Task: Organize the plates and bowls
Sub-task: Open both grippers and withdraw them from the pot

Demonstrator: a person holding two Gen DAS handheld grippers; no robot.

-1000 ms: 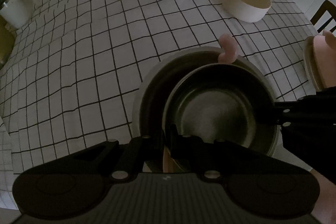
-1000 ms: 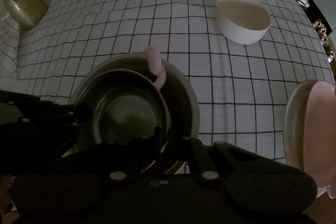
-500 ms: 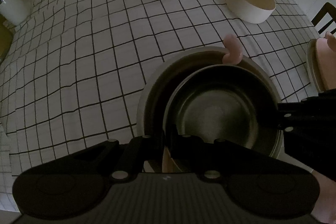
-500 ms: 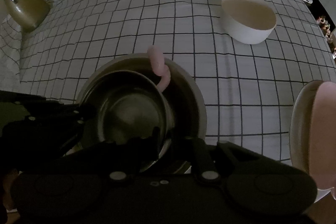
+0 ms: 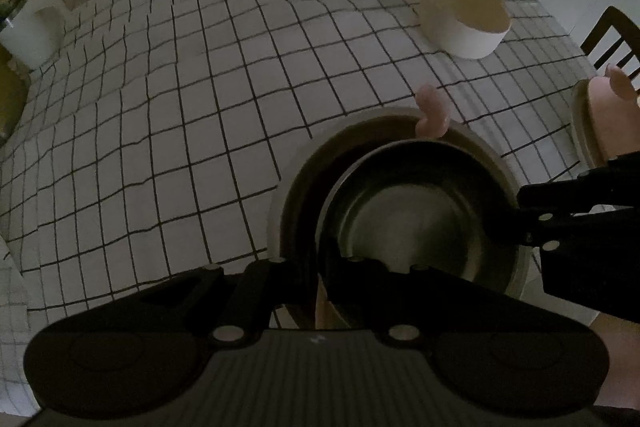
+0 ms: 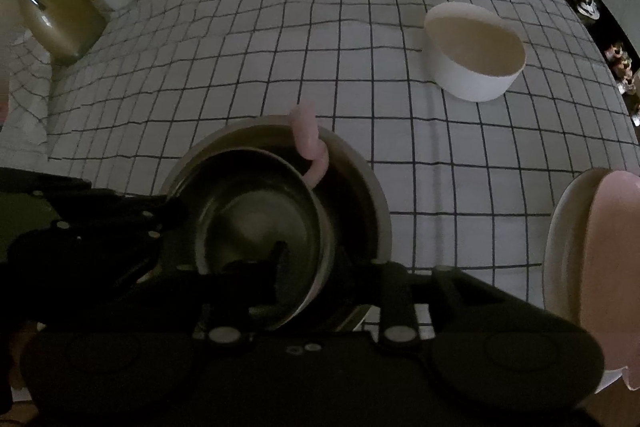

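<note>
A shiny metal bowl [image 5: 420, 215] sits tilted inside a larger dark bowl with a pale rim [image 5: 292, 187] near the table's front edge. My left gripper [image 5: 320, 267] is shut on the metal bowl's near rim. My right gripper [image 6: 332, 275] is shut on the same bowl's [image 6: 256, 223] opposite rim, inside the larger bowl [image 6: 372, 203]. A pink curled handle [image 5: 432, 115] sticks up at the far rim; it also shows in the right wrist view [image 6: 310, 147]. A white round bowl [image 6: 472, 55] stands farther back right.
A cream plate [image 6: 560, 247] with a pink dish [image 6: 608, 267] on it lies at the right. A white jug [image 5: 36, 27] and a glass pitcher [image 6: 52, 15] stand past the table's left side. A chair [image 5: 612, 39] is at the right.
Both grippers and the metal bowl have risen and pulled back a little; the table looks farther away. Both grips are unchanged.
</note>
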